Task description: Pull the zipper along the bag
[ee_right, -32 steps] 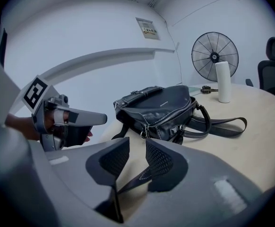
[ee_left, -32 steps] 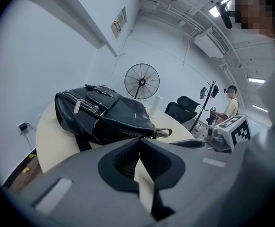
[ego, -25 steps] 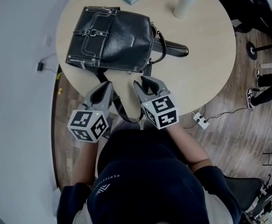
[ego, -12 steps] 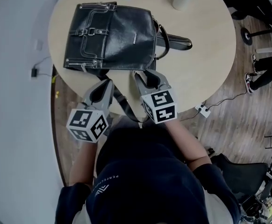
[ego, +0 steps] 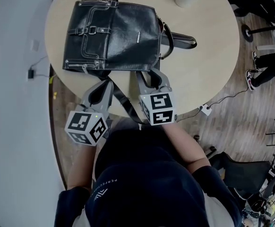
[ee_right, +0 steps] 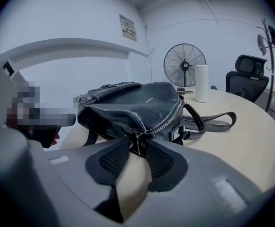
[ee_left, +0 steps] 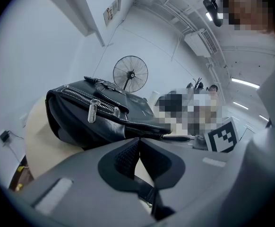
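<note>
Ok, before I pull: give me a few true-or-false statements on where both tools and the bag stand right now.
1. The right tool has its jaws apart, with the zipper pull between them. True.
2. The left tool is wide open. False: its jaws are together.
3. The bag lies on the floor. False: it lies on the round table.
4. A white cylinder stands on the table beyond the bag. True.
</note>
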Tool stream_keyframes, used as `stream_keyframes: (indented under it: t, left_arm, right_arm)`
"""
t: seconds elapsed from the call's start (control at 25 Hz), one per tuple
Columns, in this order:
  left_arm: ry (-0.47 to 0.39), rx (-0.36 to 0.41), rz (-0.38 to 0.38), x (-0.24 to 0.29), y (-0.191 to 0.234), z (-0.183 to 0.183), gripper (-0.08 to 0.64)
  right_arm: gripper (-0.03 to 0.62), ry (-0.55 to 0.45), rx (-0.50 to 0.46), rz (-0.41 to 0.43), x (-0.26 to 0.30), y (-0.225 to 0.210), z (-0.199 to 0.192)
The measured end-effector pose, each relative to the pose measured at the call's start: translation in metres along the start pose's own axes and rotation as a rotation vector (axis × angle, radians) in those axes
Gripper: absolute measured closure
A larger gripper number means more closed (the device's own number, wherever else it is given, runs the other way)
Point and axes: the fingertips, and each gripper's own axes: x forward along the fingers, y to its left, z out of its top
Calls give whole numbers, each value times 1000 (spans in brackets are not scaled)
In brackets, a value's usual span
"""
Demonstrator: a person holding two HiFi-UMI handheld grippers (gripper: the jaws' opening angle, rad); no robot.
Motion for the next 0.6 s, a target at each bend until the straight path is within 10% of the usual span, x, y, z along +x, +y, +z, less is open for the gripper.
stream_keyframes:
  t: [0.6]
  left_arm:
    - [-8, -8, -40, 8, 1, 6, 540]
  right_arm:
    - [577, 37, -48, -13, -4, -2, -5]
